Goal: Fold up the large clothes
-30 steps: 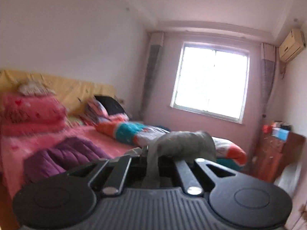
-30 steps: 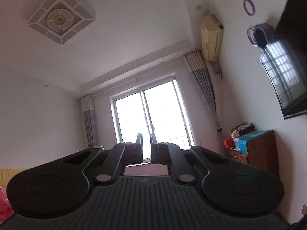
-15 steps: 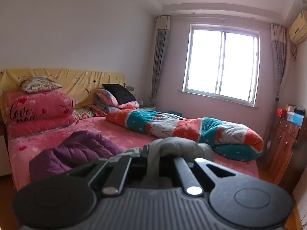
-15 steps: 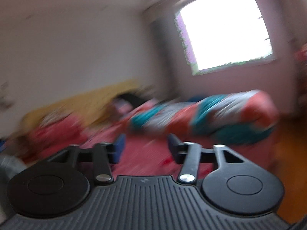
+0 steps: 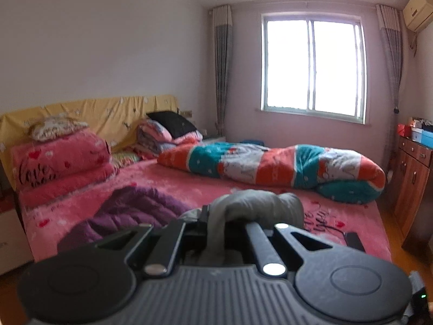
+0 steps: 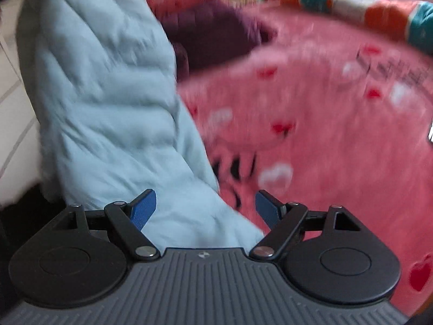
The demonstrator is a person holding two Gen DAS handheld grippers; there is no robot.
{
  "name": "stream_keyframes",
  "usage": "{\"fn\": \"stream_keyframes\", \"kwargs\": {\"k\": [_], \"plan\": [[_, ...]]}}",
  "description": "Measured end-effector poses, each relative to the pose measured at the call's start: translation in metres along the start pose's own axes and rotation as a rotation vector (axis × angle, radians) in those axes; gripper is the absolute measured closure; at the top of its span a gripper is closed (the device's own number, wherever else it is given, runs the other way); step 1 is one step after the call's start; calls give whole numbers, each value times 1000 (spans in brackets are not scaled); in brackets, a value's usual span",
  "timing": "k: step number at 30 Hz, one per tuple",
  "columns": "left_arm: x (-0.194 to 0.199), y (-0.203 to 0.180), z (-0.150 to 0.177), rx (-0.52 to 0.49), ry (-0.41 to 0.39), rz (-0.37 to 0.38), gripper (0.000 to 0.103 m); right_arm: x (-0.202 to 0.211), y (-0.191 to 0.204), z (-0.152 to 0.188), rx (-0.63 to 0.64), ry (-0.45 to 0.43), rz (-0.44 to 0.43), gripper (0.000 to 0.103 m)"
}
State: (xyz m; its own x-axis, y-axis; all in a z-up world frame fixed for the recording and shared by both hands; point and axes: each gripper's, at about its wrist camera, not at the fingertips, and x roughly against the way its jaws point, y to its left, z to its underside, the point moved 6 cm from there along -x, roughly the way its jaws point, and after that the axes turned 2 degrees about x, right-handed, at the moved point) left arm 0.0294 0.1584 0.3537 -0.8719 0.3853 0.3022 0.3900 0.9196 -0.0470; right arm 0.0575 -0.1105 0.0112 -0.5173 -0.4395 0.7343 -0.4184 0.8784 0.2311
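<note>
My left gripper (image 5: 216, 216) is shut on a bunched fold of grey-looking fabric (image 5: 257, 203) that drapes over its fingers, above the pink bed (image 5: 189, 184). In the right wrist view a pale blue quilted jacket (image 6: 108, 94) hangs down the left side. Its lower part reaches in between the jaws of my right gripper (image 6: 205, 205), which are opening wide. The blue pads (image 6: 143, 211) do not press on it. A purple quilted jacket (image 5: 130, 211) lies crumpled on the bed, and shows behind the blue one as the purple jacket (image 6: 213, 35). The right wrist view is blurred.
A rolled orange, teal and white quilt (image 5: 270, 162) lies across the far side of the bed. Folded pink blankets (image 5: 59, 159) and pillows stack at the yellow headboard. A wooden cabinet (image 5: 411, 178) stands at the right. A small black object (image 5: 353, 239) rests near the bed's right edge.
My right gripper swung from facing the ceiling and window down onto the bed and blue jacket, and its jaws went from shut to wide. The left gripper tilted downward, still gripping the fabric.
</note>
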Motion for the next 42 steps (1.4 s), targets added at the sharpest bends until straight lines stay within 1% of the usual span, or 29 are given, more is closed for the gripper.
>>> {"fn": "stream_keyframes", "kwargs": {"k": [3, 4, 5, 6, 7, 10, 12, 14, 15, 16, 18, 19, 20, 21, 24, 28, 30, 33, 35, 37, 40, 42], "plan": [[-8, 0, 19, 14, 27, 13, 102, -35, -3, 25, 26, 85, 11, 2], [-11, 0, 24, 23, 35, 17, 102, -39, -3, 37, 39, 117, 15, 2], [-13, 1, 27, 32, 40, 21, 102, -45, -5, 42, 60, 140, 29, 1], [-15, 0, 30, 38, 45, 24, 102, -48, -5, 44, 88, 153, 38, 0], [-17, 0, 32, 42, 48, 26, 102, -49, -4, 54, 114, 158, 37, 0], [-23, 0, 38, 58, 58, 25, 102, -50, -3, 54, 168, 166, 53, 0], [-27, -4, 42, 57, 69, 31, 102, -49, 5, 54, 191, 170, 73, 0], [-33, -8, 43, 60, 78, 46, 102, -44, 9, 55, 210, 169, 95, 13], [-35, -10, 44, 60, 82, 55, 102, -36, 4, 52, 211, 166, 104, 31], [-38, -12, 45, 59, 86, 64, 102, -36, 5, 52, 211, 162, 116, 53], [-45, -18, 44, 57, 90, 84, 102, -33, 6, 56, 199, 157, 132, 78], [-49, -22, 44, 60, 91, 94, 102, -32, 4, 56, 189, 155, 142, 85], [-54, -25, 44, 64, 93, 106, 102, -28, 2, 56, 181, 152, 153, 88], [-58, -28, 43, 65, 95, 116, 102, -7, 2, 51, 178, 139, 175, 91], [-72, -38, 40, 56, 99, 145, 102, 19, -10, 36, 159, 74, 275, 93], [-95, -50, 36, 51, 91, 184, 102, 58, -50, 3, 94, -44, 440, 93], [-111, -53, 34, 42, 82, 183, 102, 77, -72, -14, 67, -104, 534, 93], [-145, -51, 32, 41, 73, 171, 102, 93, -105, -38, 24, -178, 641, 93], [-171, -47, 31, 35, 65, 147, 102, 99, -128, -52, -2, -211, 708, 93], [-200, -42, 33, 22, 69, 122, 102, 100, -151, -63, -33, -231, 755, 92], [-248, -28, 42, 42, 94, 76, 102, 88, -183, -81, -62, -252, 819, 92], [-272, -20, 51, 40, 96, 41, 100, 87, -200, -88, -75, -264, 860, 91]]}}
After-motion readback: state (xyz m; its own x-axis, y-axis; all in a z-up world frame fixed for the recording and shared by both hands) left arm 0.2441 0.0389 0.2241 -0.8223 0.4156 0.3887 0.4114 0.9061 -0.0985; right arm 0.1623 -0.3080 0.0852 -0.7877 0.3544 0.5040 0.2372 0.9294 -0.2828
